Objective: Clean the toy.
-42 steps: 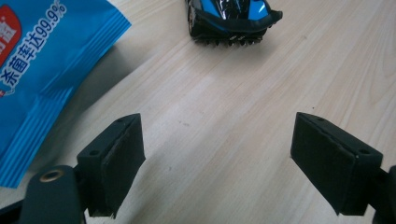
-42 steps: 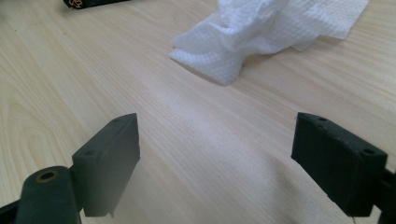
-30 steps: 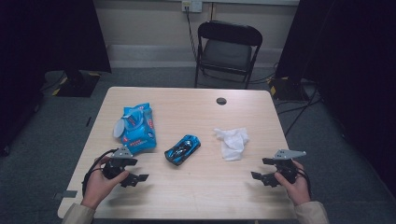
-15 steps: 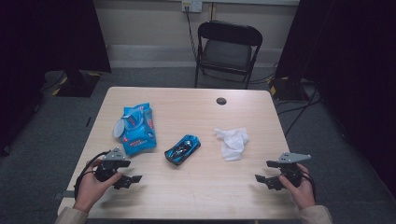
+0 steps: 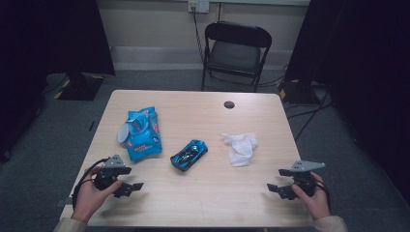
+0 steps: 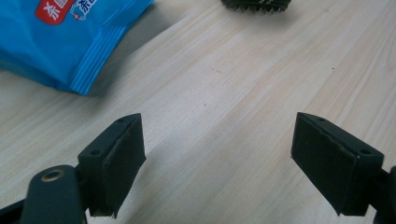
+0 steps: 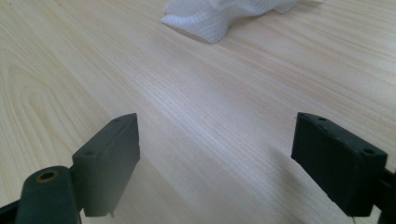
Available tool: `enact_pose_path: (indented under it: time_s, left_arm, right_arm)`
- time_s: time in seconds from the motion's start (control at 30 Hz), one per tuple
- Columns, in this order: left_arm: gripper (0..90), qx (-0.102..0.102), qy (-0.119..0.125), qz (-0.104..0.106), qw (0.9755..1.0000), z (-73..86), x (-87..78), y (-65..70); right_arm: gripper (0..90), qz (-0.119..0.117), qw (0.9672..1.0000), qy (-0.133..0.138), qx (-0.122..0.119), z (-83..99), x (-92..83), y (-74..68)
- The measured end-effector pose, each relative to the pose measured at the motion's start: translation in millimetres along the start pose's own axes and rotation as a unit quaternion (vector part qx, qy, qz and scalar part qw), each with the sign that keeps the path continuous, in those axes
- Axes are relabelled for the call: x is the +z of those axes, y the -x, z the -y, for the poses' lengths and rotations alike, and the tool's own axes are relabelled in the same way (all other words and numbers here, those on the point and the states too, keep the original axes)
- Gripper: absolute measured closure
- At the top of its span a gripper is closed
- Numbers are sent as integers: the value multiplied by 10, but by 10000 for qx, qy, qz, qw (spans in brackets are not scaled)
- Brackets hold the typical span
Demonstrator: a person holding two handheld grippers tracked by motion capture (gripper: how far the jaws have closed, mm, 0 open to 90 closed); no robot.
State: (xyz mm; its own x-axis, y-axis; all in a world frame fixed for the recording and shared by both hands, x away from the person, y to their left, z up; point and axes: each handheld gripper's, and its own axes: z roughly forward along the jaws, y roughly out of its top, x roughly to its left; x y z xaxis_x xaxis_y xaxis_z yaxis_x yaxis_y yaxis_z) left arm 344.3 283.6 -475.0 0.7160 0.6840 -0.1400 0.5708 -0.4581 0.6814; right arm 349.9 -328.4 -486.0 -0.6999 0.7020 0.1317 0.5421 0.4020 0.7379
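A pale wooden table (image 5: pixel 208 203) is taking up the middle of the high view, with a black folding chair (image 5: pixel 235 50) standing beyond its far edge. On the left half of the table a blue wipes packet (image 5: pixel 141 135) is lying flat, and its striped lower corner is showing at the upper left of the left gripper view (image 6: pixel 70 37), well ahead of the jaws and to their left. A crumpled white tissue (image 5: pixel 240 146) is resting right of centre; in the right gripper view it is sitting at the top edge (image 7: pixel 224 11), ahead of the jaws with bare wood between. A blue toy car (image 5: pixel 189 154) is lying between packet and tissue, and its dark underside is peeking in at the top of the left gripper view (image 6: pixel 254 3). The left gripper (image 5: pixel 130 180) is hovering near the front left edge of the table, just in front of the packet, jaws spread wide with nothing between them but bare wood. The right gripper (image 5: pixel 278 181) is hanging near the front right corner, apart from the tissue, jaws likewise gaping and gripping nothing. A small dark disc (image 5: pixel 229 104) is sitting near the table's far edge.
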Motion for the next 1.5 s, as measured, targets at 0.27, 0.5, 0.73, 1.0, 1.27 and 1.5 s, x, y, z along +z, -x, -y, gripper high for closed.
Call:
enact_pose_path:
  time_s: [0.27,0.5,0.73,1.0,1.27,1.5]
  left_arm:
    - [171,-43,16,-42,10000,60,-32,-16]
    - [173,-45,-8,-73,10000,115,-49,-32]
    - [172,-57,-23,-90,9999,180,-72,-45]
    - [172,-23,-33,-149,9999,237,-79,-48]
    - [171,-34,-37,-163,9999,278,-96,-59]
    - [169,-76,-40,-209,9997,343,-112,-83]
  right_arm:
    - [145,39,10000,-24,55,56,-31,23]
    - [145,84,9999,-30,62,91,-53,40]
    - [145,116,9999,-51,67,128,-63,52]
    - [145,124,9999,-87,63,159,-55,51]
    - [145,139,9998,-106,22,181,-42,49]
    - [145,153,9998,-119,-9,204,-32,48]
